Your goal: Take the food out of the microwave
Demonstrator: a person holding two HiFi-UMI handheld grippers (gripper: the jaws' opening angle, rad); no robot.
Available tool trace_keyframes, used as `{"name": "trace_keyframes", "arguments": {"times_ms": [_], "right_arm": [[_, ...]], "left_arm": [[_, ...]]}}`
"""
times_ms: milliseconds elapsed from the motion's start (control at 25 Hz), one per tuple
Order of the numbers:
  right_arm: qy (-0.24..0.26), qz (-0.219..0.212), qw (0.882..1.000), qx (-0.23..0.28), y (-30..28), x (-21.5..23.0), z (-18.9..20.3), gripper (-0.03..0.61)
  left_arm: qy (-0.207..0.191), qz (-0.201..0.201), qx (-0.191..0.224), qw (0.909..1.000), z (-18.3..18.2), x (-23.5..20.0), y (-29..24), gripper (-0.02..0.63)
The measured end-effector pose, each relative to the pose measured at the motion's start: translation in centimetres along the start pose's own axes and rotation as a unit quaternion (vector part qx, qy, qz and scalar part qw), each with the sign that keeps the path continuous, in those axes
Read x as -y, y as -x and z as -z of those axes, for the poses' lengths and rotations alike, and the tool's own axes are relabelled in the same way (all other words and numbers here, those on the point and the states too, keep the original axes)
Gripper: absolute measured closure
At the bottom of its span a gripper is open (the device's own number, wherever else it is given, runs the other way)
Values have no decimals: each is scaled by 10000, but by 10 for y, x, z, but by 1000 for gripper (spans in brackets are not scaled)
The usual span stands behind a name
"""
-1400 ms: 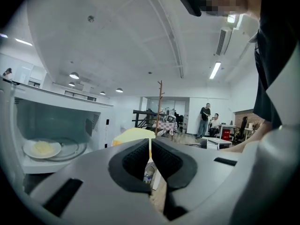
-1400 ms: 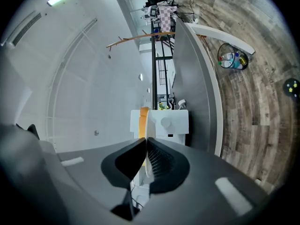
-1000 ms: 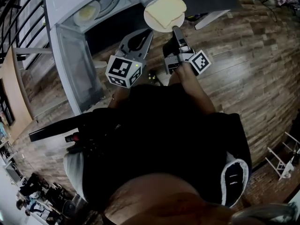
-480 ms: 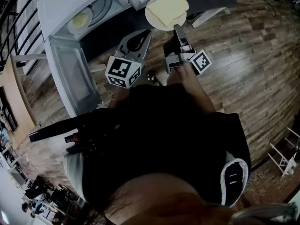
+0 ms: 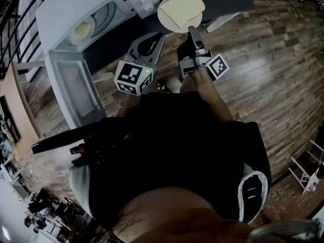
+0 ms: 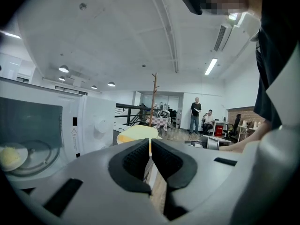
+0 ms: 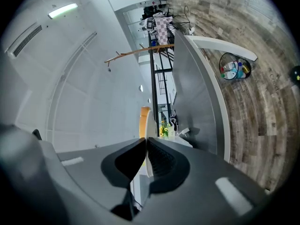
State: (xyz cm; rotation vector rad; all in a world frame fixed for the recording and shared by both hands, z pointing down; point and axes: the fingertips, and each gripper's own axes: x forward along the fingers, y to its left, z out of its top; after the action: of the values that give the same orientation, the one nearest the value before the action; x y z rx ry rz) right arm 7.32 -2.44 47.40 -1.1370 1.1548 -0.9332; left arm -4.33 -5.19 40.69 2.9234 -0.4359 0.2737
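Left tool [image 5: 156, 38] shut, empty, just beside right tool [image 5: 191, 31]. Right tool pinched on near rim of plate [image 5: 166, 18], held in air. Plate is out of microwave [image 5: 61, 9], to its right. Food [image 5: 181, 8] on plate: pale flat slab, likely soft, light, could slide. Plate looks stiff, slick, breakable; rim grip only, keep level. Door [image 5: 71, 92] open, second dish [image 5: 83, 29] inside.

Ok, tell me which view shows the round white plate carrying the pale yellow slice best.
Head view: the round white plate shows nearly whole from above. Right gripper view: only its rim, edge-on, clamped by the right gripper. Left gripper view: a sliver beyond the jaws.
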Motion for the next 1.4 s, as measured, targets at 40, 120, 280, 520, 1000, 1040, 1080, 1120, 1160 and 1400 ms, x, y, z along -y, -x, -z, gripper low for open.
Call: {"name": "trace_keyframes", "arguments": {"times_ms": [40, 120, 280, 520, 1000, 1040, 1080, 1120, 1160, 1400], "right_arm": [[-7, -9, 10000, -3, 0, 0, 2, 566], [-21, 5, 10000, -10, -3, 1, 0, 566], [-41, 31, 10000, -15, -19, 3, -32, 566], [-72, 41, 10000, -24, -31, -1, -59, 566], [-61, 58, 9997, -224, -65, 7, -100, 566], [-63, 63, 9997, -236, -68, 8, -104, 566], [-77, 58, 9996, -251, -72, 9, -107, 566], [-101, 49, 9996, -266, -75, 10, -109, 566], [-124, 42, 9995, -280, -79, 10, -111, 566], [-216, 33, 9991, -366, -99, 15, -126, 566]], "left_arm": [[3, -2, 1, 10000, 0, -1, 1, 603], [17, 16, -11, 10000, 1, -2, -3, 603], [32, 52, -51, 10000, -7, 2, -41, 603], [21, 66, -57, 10000, -19, 7, -68, 603], [79, -123, -110, 9998, -25, 2, -113, 603], [79, -150, -113, 9998, -26, 1, -117, 603], [81, -181, -117, 9997, -27, -1, -120, 603], [80, -210, -121, 9997, -28, -3, -123, 603], [70, -236, -125, 9996, -29, -5, -126, 603], [1, -324, -62, 9995, -40, -11, -146, 603]]}}
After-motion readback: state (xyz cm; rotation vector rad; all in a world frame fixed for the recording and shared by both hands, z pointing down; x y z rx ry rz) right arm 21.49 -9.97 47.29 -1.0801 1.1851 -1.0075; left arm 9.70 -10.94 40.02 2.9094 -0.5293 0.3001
